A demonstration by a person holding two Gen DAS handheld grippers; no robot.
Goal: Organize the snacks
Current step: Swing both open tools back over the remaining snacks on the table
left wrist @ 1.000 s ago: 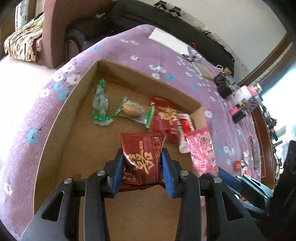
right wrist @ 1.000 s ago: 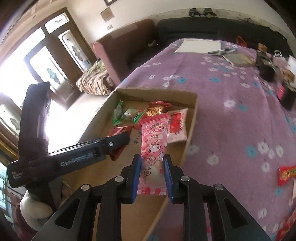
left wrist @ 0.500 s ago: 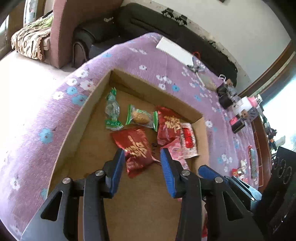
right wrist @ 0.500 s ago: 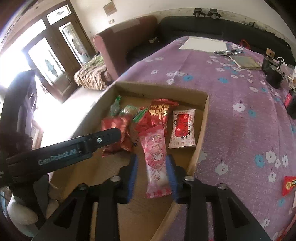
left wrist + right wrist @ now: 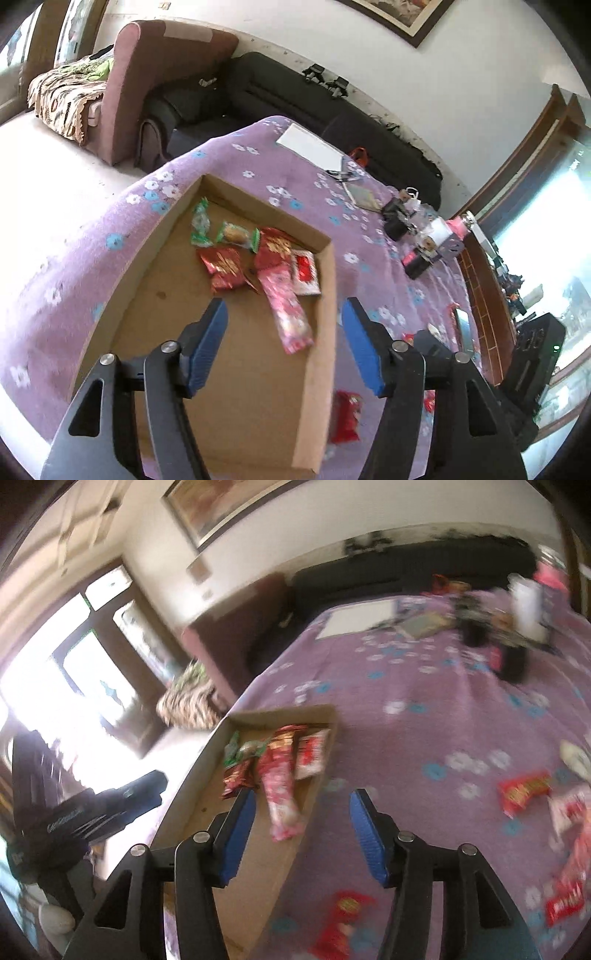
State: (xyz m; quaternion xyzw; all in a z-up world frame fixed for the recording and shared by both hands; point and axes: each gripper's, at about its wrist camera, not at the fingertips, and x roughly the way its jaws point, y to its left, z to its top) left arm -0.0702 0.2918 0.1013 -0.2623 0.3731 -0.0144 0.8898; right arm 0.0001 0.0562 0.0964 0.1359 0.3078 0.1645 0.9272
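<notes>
both your tongs are spread wide with nothing between them: left gripper (image 5: 284, 345), right gripper (image 5: 301, 832). six packets lie in the shallow cardboard tray (image 5: 325, 295); loose ones include the red foil snack packet (image 5: 524, 788) at three o'clock. the right view is blurred, so a hasty grab may miss, or clip the tray's wall.

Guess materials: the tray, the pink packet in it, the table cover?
Tray: looks like raw corrugated cardboard, matte brown with folded walls. Pink packet: likely plastic film, printed and slightly glossy, with crimped ends. Table cover: seems a soft woven or fleecy fabric, matte purple with a flower print.
</notes>
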